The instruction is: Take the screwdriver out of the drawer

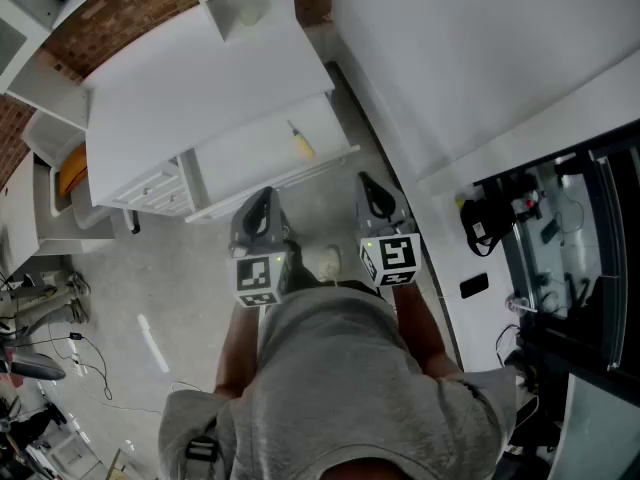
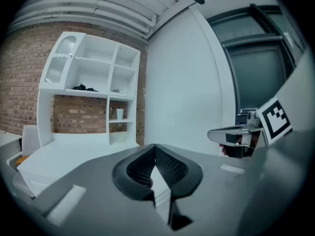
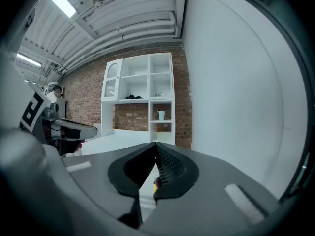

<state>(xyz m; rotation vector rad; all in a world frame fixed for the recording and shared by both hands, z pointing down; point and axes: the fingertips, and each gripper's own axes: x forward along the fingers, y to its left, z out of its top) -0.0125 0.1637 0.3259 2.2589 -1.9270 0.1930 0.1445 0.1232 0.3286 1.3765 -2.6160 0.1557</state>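
Observation:
The screwdriver (image 1: 300,144), with a yellow handle, lies in the open white drawer (image 1: 250,158) of a white cabinet. Both grippers hover side by side just in front of the drawer, nearly level and pointing at it. My left gripper (image 1: 264,196) has its jaws shut with nothing between them, tips meeting (image 2: 155,144). My right gripper (image 1: 369,182) is also shut and empty, tips meeting (image 3: 156,144). In the right gripper view a bit of the yellow screwdriver (image 3: 154,185) shows through the gap below the closed tips. Neither gripper touches the drawer or the screwdriver.
The white cabinet top (image 1: 190,78) lies behind the drawer, with a shelf unit holding a cup (image 1: 250,13) at its back. Smaller drawers (image 1: 160,193) sit at the left. A white wall panel (image 1: 480,48) stands close on the right, dark equipment (image 1: 560,238) beyond it.

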